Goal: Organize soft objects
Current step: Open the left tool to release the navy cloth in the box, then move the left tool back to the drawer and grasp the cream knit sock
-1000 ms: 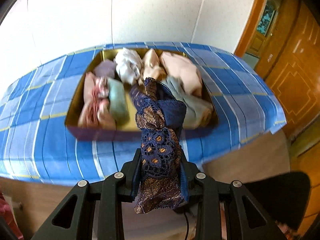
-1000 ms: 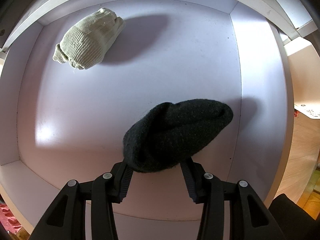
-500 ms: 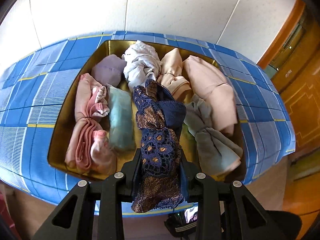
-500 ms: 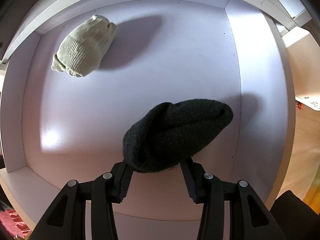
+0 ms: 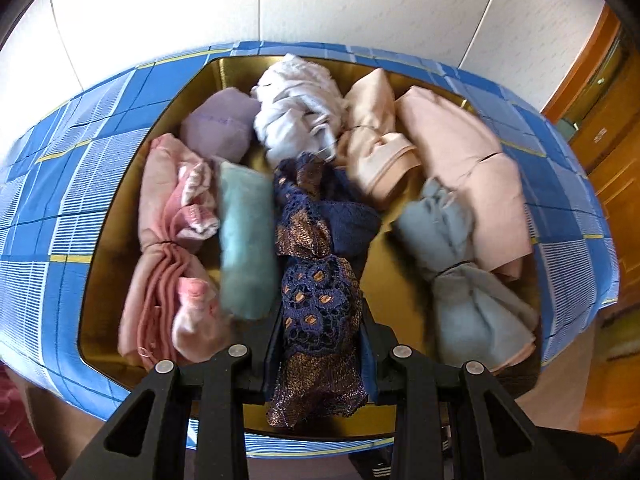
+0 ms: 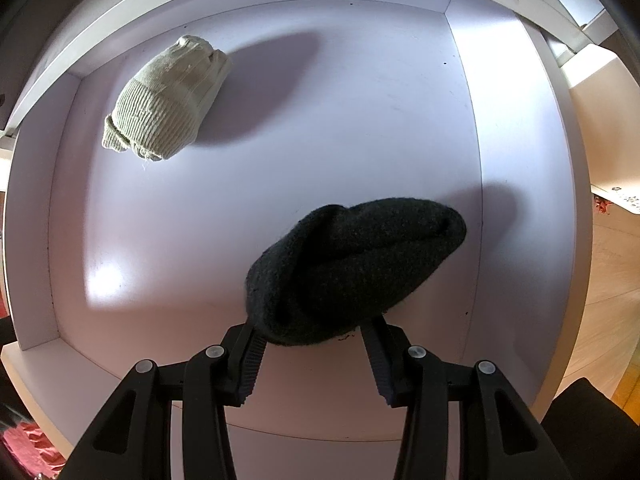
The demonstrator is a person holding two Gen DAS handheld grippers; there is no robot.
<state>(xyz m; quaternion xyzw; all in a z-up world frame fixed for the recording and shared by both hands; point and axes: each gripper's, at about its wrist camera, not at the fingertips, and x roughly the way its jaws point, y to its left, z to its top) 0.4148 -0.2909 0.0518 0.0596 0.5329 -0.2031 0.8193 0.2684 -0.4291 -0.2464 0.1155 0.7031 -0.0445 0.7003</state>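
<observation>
My left gripper (image 5: 320, 344) is shut on a navy lace garment (image 5: 320, 280) with bronze patches. It hangs low over the middle gap of a gold box (image 5: 104, 248), between a teal roll (image 5: 244, 248) and a light blue bundle (image 5: 460, 264). Whether its tip touches the box floor is hidden. My right gripper (image 6: 312, 344) points straight down and is shut on a black knitted roll (image 6: 352, 268), held above the floor of a white drawer (image 6: 360, 100). A pale green ribbed roll (image 6: 168, 100) lies in the drawer's far left corner.
The gold box stands on a blue checked cloth (image 5: 40, 200) and holds several more rolls: pink (image 5: 168, 280), lilac (image 5: 220, 128), white (image 5: 296, 112), peach (image 5: 376, 140) and pale pink (image 5: 472, 176). A white wall rises behind it. Wooden doors (image 5: 608, 128) stand at the right.
My left gripper has carried the navy lace garment forward and down, from in front of the box to low over its middle. The right gripper and black roll have stayed put.
</observation>
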